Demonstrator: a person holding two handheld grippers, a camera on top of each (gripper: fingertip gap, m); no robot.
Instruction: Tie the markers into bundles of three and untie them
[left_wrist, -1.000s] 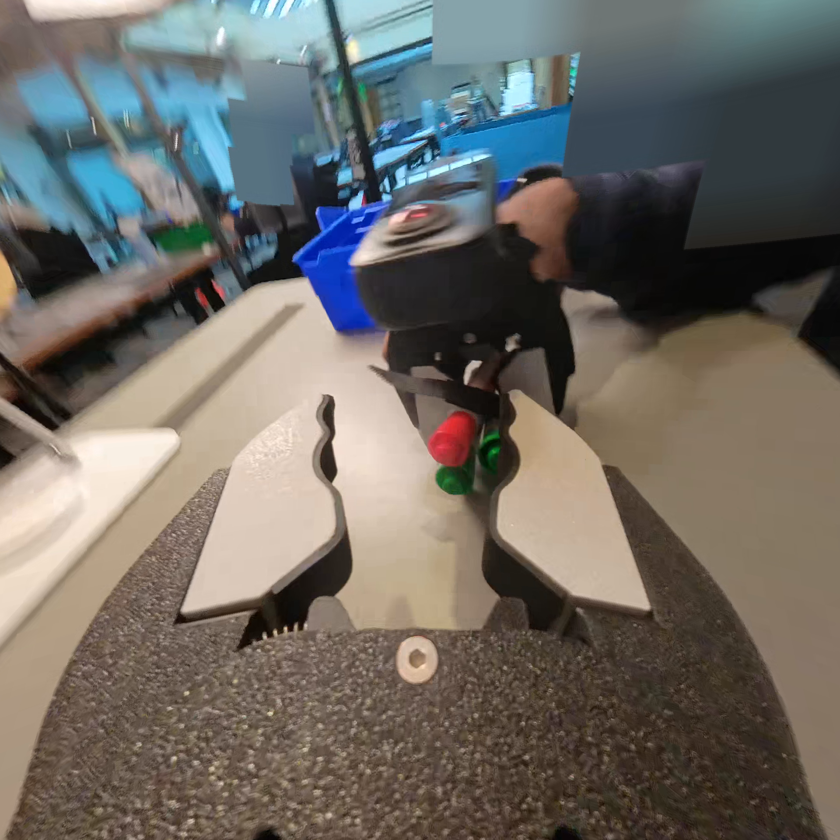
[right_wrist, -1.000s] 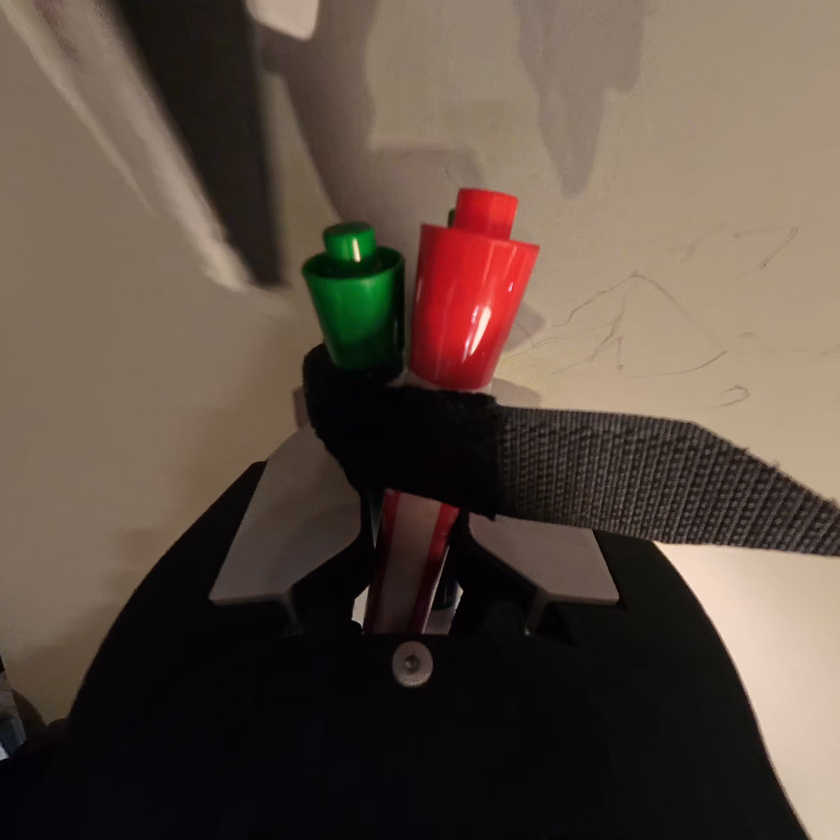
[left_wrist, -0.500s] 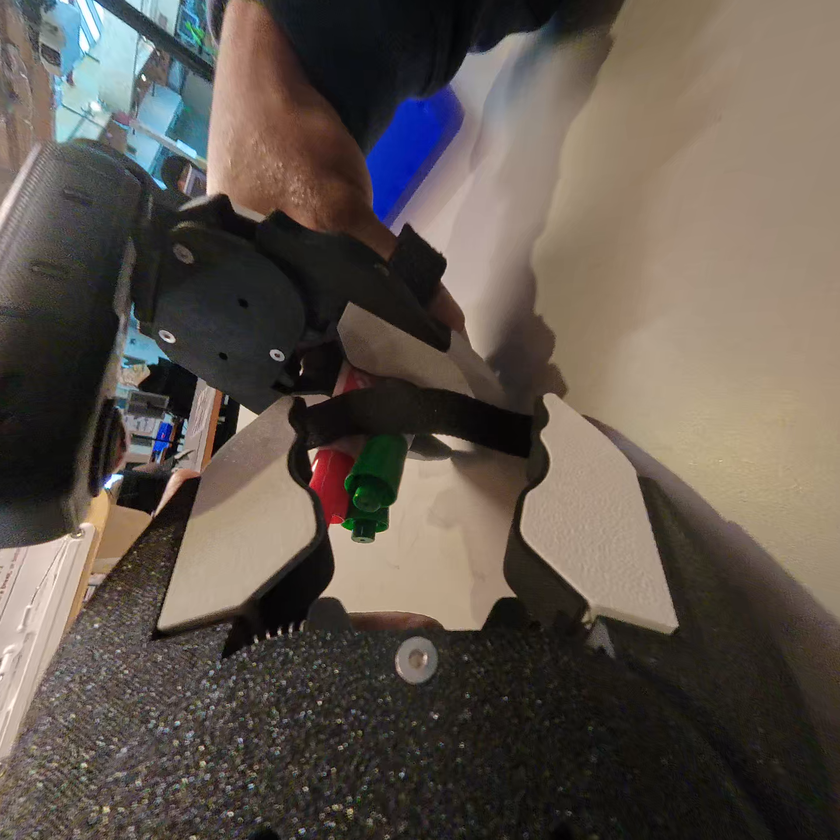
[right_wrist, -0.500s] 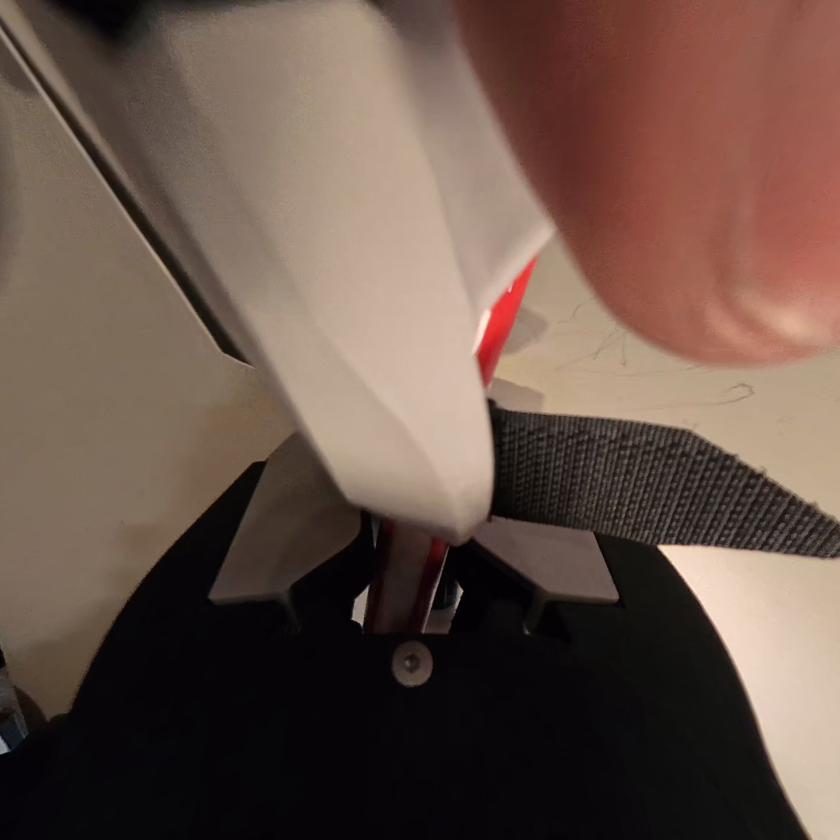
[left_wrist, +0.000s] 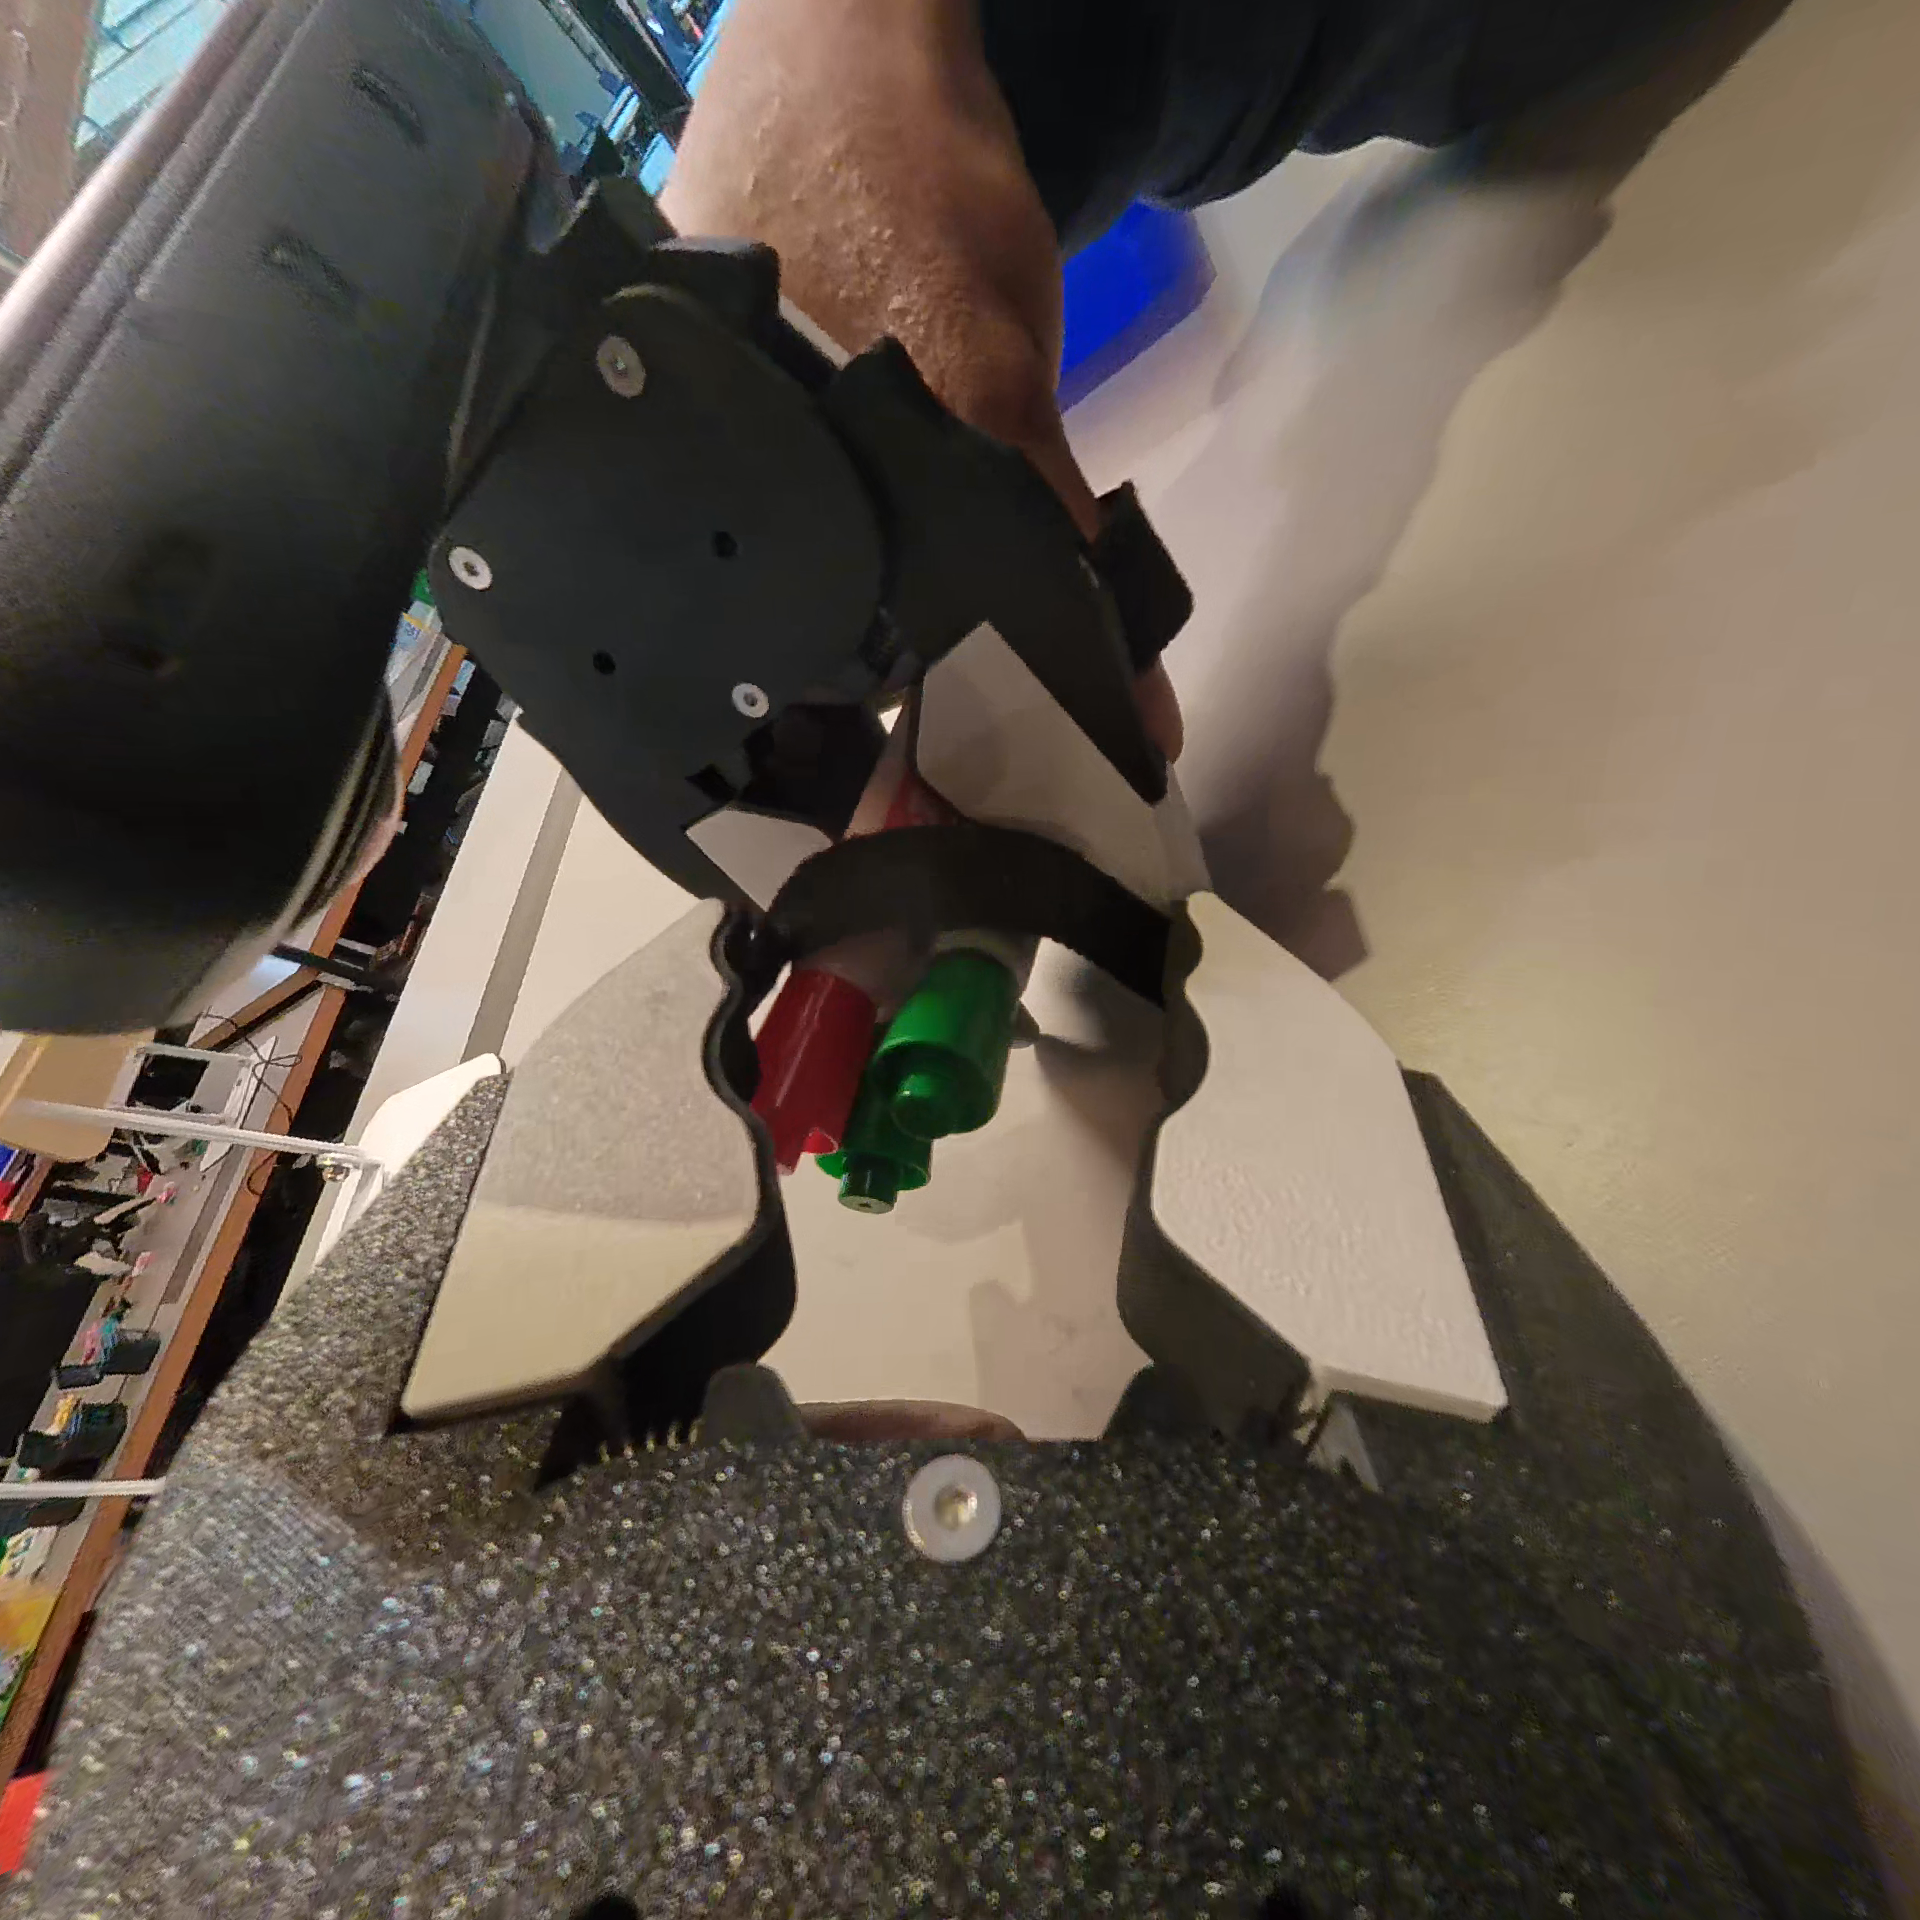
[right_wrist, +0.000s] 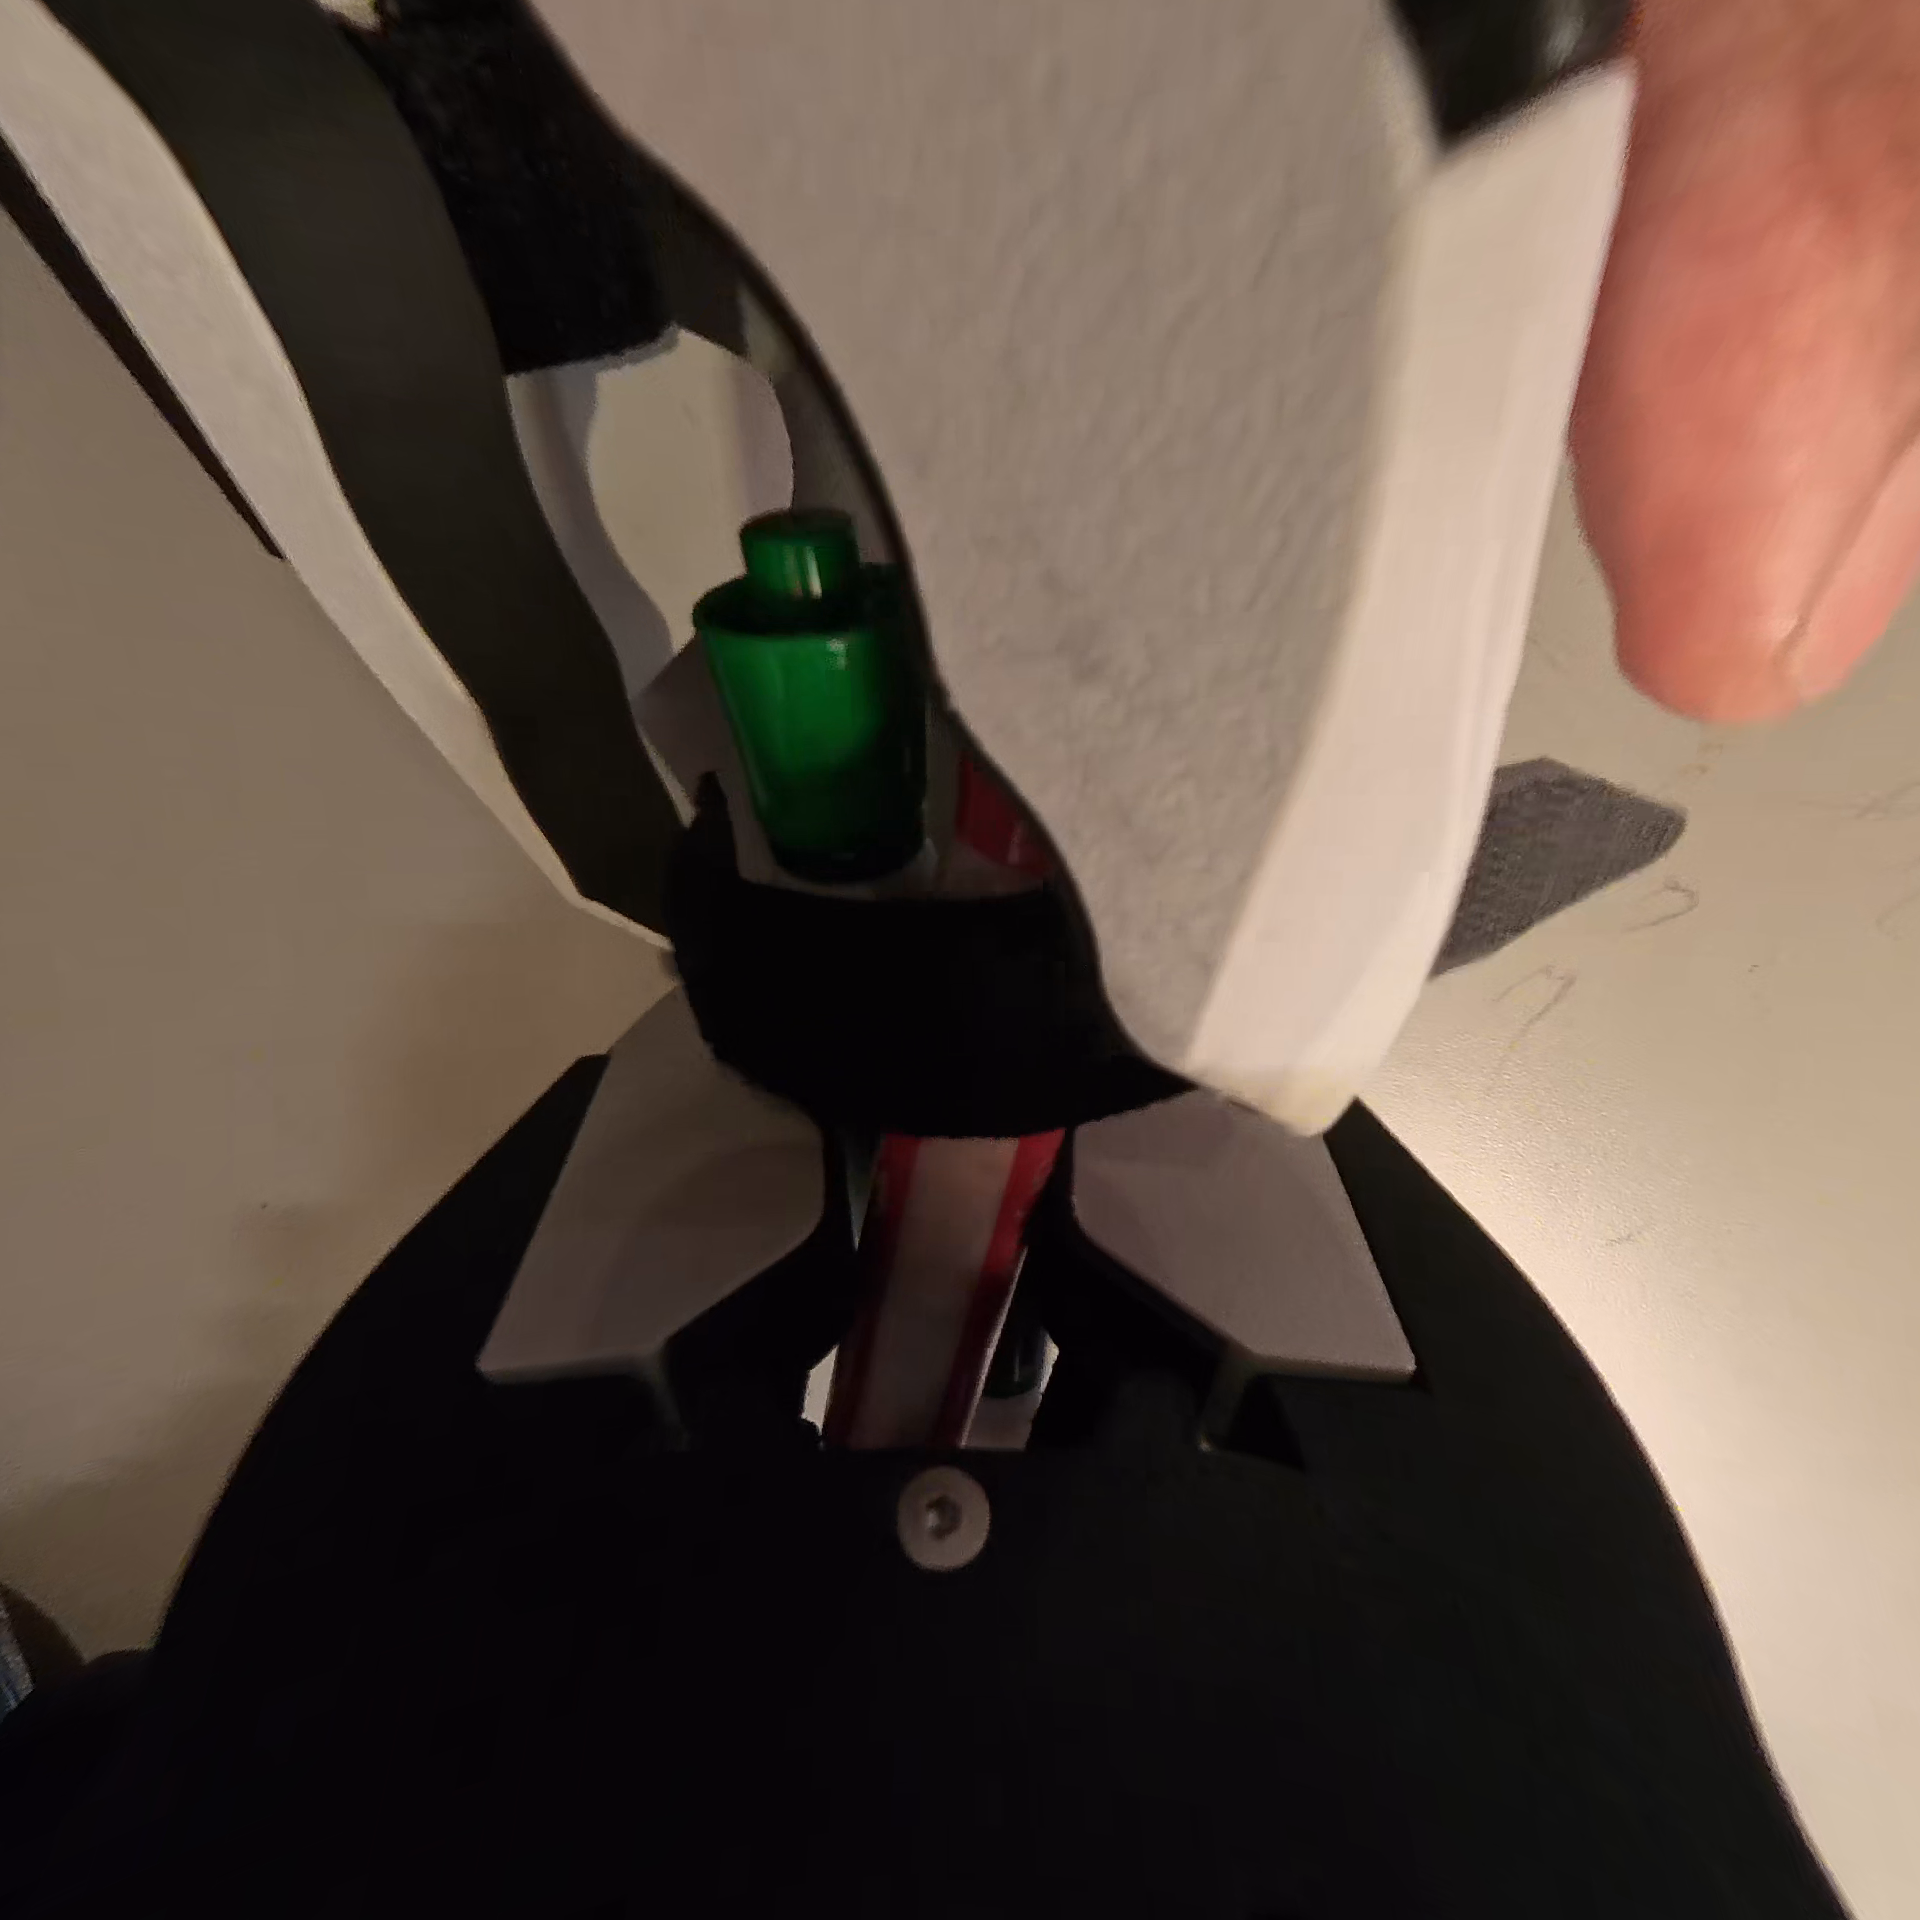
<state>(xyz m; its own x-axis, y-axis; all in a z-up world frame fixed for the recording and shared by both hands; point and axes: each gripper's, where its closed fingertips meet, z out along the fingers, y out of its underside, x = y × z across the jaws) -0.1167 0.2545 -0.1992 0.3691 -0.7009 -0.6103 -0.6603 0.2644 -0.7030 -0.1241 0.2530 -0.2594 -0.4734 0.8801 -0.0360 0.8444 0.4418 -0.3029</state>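
My right gripper (right_wrist: 951, 1122) is shut on a bundle of three markers: a red one (right_wrist: 951, 1278) and two green ones, one green cap (right_wrist: 810, 717) showing. A black strap (right_wrist: 883, 997) wraps the bundle just past the fingertips, and its tail (right_wrist: 1558, 862) lies out to the right. My left gripper (left_wrist: 956, 920) is open, its fingers straddling the strap (left_wrist: 966, 894) and the cap ends: a red cap (left_wrist: 810, 1039) and green caps (left_wrist: 940, 1039). One left finger (right_wrist: 1143, 520) fills the right wrist view and hides the red cap.
The beige table (left_wrist: 1610, 727) lies under both grippers. A blue bin (left_wrist: 1132, 270) stands behind the hand (left_wrist: 883, 208) that holds the right gripper. A white object (left_wrist: 436, 1101) sits at the left table edge. A thumb (right_wrist: 1766, 364) shows at the upper right.
My left gripper has rolled and closed in from farther off until its open fingers straddle the bundle's caps. The strap tail has been pushed farther round the bundle. The right gripper kept its hold.
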